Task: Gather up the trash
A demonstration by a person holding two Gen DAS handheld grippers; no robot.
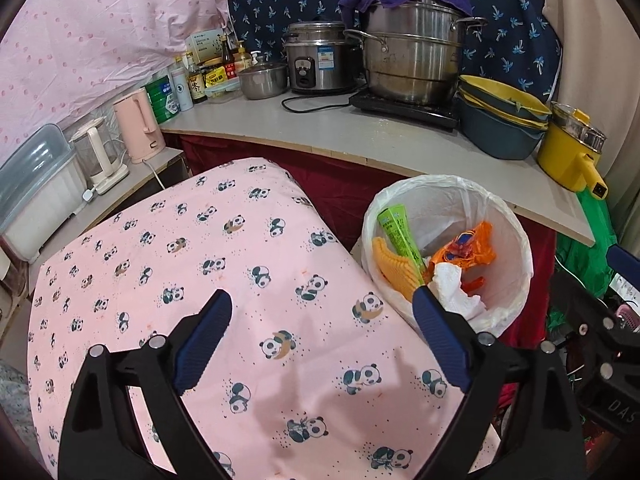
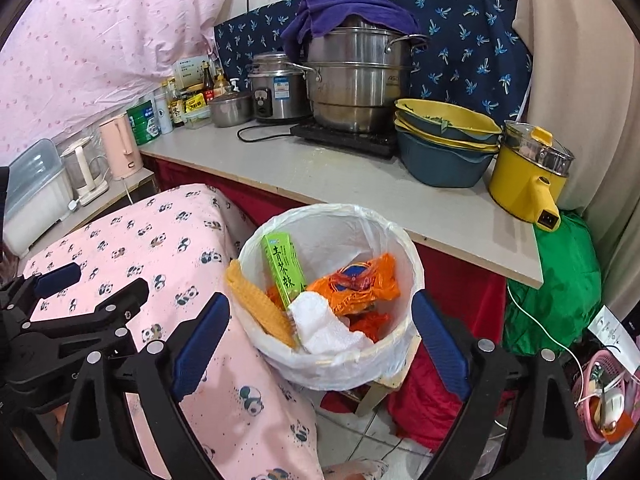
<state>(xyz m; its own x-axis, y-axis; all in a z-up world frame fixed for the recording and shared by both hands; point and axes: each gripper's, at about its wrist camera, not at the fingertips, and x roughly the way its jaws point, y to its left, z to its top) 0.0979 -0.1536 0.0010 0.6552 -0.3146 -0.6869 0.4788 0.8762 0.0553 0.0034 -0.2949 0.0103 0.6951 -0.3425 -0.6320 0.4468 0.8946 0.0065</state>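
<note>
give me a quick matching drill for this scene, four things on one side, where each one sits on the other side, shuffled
Things:
1. green carton
2. purple cloth
3. yellow pot
4. pink kettle

Places:
A. draped over the steel steamer pot
B. right end of the counter
C. low shelf left of the counter
D. standing in the lined trash bin

Pairs: 1-D, 2-A, 3-B, 4-C

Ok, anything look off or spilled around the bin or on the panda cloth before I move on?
Nothing spilled. The trash bin stands upright with its liner folded over the rim, holding a green carton, orange wrappers and crumpled tissue. The panda cloth shows no litter. Both the left gripper and right gripper are open, holding nothing.
</note>
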